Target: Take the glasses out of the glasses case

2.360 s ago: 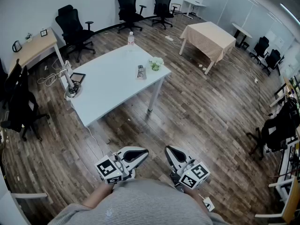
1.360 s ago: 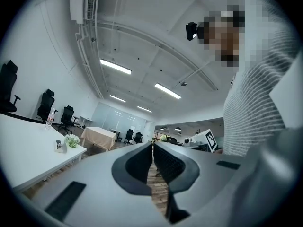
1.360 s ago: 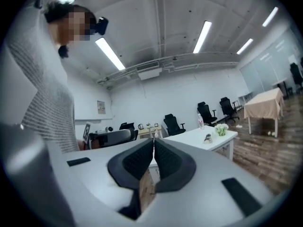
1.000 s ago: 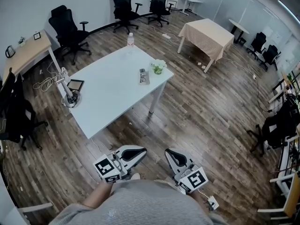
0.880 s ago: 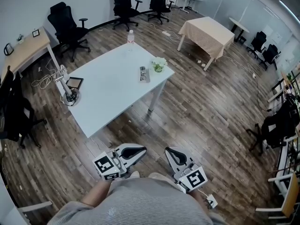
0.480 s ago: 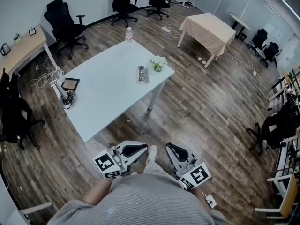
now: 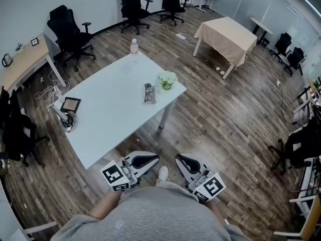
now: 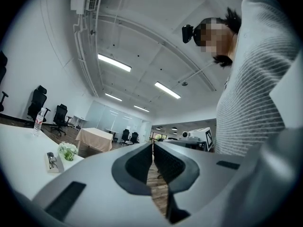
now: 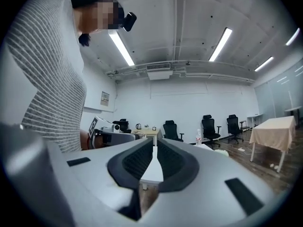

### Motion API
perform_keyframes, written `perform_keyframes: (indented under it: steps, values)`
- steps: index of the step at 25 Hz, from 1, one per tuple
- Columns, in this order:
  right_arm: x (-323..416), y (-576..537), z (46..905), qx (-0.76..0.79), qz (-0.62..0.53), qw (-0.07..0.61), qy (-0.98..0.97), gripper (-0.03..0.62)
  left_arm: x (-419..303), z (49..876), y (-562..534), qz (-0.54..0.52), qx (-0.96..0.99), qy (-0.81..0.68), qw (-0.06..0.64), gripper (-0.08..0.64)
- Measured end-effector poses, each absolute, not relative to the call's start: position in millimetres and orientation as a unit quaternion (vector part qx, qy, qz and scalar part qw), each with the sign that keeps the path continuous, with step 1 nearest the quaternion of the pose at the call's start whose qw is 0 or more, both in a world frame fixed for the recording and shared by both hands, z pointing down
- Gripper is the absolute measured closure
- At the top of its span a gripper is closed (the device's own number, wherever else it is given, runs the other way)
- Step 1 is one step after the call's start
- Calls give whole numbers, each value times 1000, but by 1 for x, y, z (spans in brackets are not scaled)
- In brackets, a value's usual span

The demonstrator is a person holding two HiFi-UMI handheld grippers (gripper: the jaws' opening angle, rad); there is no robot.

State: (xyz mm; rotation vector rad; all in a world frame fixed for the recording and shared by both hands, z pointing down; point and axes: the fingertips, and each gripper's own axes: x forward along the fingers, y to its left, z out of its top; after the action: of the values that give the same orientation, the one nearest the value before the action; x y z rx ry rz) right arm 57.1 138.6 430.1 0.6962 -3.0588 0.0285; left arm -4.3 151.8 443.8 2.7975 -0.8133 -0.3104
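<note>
The glasses case (image 7: 148, 93) lies on the white table (image 7: 105, 109), near its right end, with dark glasses on top of it; in the left gripper view the glasses case (image 8: 52, 161) shows small at the far left. My left gripper (image 7: 150, 159) and right gripper (image 7: 183, 160) hang close to the person's body, over the floor and well short of the table. In their own views the left gripper (image 8: 152, 145) and the right gripper (image 9: 155, 141) have jaws closed together with nothing between them.
A small potted plant (image 7: 167, 80) stands beside the case and a water bottle (image 7: 134, 46) at the table's far end. A tablet (image 7: 69, 105) and a clamp stand (image 7: 65, 122) sit at its left end. Black office chairs (image 7: 68, 31) and a cloth-covered table (image 7: 228, 36) stand beyond.
The person has walked closer to the white table, which now sits nearer and more to the left. A white shoe has come into view between the grippers. Both grippers stay shut.
</note>
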Motion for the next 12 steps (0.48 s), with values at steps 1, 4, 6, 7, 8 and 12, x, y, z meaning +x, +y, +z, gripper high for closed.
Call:
perform_keyframes:
  steps: [1, 4, 6, 7, 8, 12]
  values:
    - [59, 130, 428, 220, 9, 1, -976, 574, -1, 441, 143, -105, 950, -276, 105, 543]
    - [64, 110, 424, 211, 13, -10, -977, 574, 9, 438, 122, -102, 950, -276, 106, 543]
    - [67, 96, 424, 211, 15, -10, -977, 574, 14, 438, 110, -98, 950, -274, 109, 543]
    - [70, 90, 423, 212, 16, -11, -977, 574, 17, 437, 105, -96, 951, -273, 109, 543]
    - [72, 83, 423, 212, 18, -12, -977, 573, 20, 436, 99, -93, 952, -271, 109, 543]
    - [80, 60, 420, 208, 23, -17, -978, 571, 31, 433, 80, -87, 953, -269, 105, 543]
